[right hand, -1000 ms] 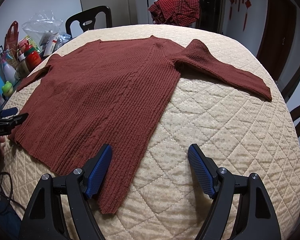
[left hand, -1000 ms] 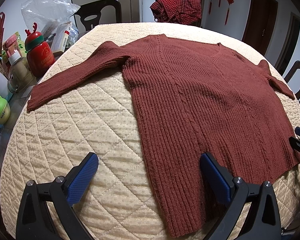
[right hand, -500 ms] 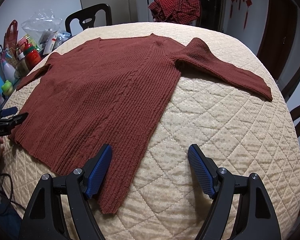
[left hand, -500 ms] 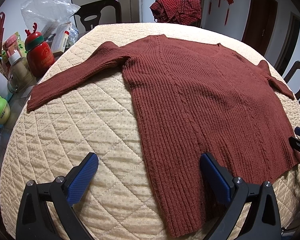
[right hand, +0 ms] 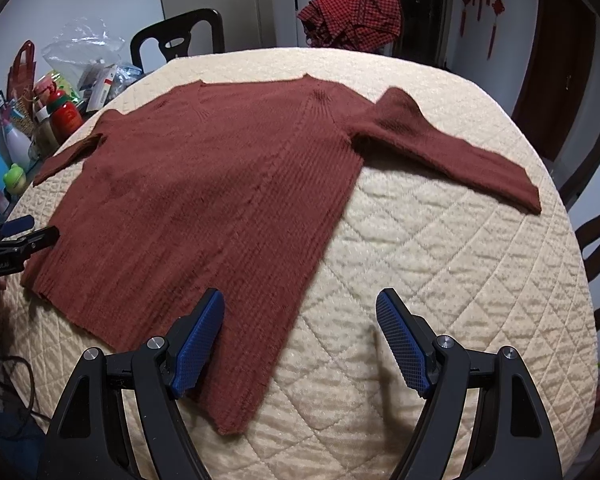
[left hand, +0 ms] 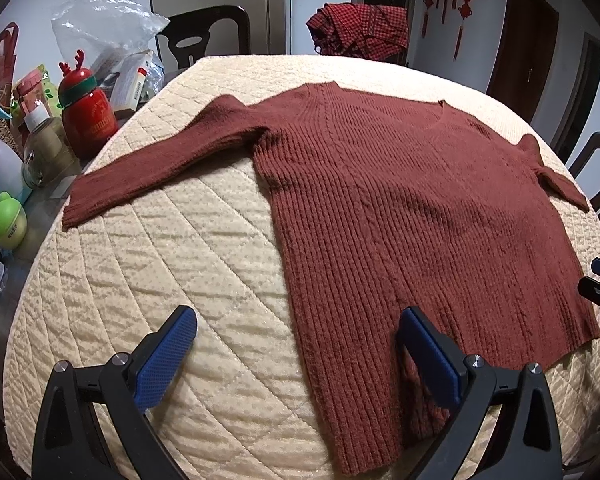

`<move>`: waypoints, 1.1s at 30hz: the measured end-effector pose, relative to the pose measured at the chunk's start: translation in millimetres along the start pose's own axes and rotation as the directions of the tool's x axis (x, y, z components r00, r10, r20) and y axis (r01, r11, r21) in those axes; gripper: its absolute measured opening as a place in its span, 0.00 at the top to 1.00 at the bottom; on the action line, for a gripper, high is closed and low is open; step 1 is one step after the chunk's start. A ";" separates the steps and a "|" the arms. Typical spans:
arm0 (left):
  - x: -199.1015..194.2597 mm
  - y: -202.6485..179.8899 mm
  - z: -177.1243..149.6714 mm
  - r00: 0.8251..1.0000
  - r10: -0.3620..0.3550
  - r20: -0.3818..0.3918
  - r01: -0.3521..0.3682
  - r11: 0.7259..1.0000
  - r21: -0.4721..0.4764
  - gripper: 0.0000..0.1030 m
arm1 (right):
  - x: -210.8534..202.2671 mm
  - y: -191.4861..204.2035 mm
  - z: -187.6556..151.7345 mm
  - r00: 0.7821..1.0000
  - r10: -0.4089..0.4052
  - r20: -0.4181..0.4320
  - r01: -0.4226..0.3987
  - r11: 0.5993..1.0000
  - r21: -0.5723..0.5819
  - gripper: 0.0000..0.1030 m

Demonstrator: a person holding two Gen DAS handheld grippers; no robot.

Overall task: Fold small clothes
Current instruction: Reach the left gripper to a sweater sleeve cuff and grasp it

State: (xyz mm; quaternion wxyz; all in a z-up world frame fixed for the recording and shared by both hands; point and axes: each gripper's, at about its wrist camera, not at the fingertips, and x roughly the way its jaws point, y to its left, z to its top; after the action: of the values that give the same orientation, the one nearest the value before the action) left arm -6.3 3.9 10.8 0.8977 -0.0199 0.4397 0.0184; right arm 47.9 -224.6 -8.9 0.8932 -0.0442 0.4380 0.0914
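Two grippers, left (left hand: 296, 344) and right (right hand: 300, 332), fingers spread wide (holding nothing), over rust sweater (left hand: 412, 208) hem, quilted table (left hand: 172, 264).

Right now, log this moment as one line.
sweater: flat, unfolded | left claw: open at hem | right claw: open at hem | quilt: underneath

Rust-red ribbed knit sweater (left hand: 400, 208) laid flat and unfolded on the quilted cream tabletop (left hand: 172, 264), V-neck toward 12 o'clock, hem toward 6 o'clock, both sleeves spread outward, one angled toward 8 o'clock, the other toward 4 o'clock.
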 end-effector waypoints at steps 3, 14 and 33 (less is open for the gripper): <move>-1.4 3.8 6.1 1.000 0.005 0.012 -0.005 1.000 -0.004 0.00 | -1.8 4.4 5.9 1.000 0.008 0.015 -0.008 1.000 -0.012 0.24; 8.7 29.1 32.6 0.997 0.064 0.048 -0.062 0.997 -0.038 0.01 | 14.2 26.6 35.8 0.998 0.043 0.041 -0.040 0.997 -0.066 0.24; 30.2 143.2 46.6 0.979 0.205 0.017 -0.186 0.918 -0.351 0.09 | 31.9 50.8 81.5 0.993 0.088 0.084 -0.074 0.985 -0.153 0.24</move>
State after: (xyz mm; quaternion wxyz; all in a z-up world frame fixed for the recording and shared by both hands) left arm 41.8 149.8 12.6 0.8852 -0.1336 0.4051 0.1858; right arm 119.9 -157.9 15.9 0.9018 -0.0890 0.3906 0.1622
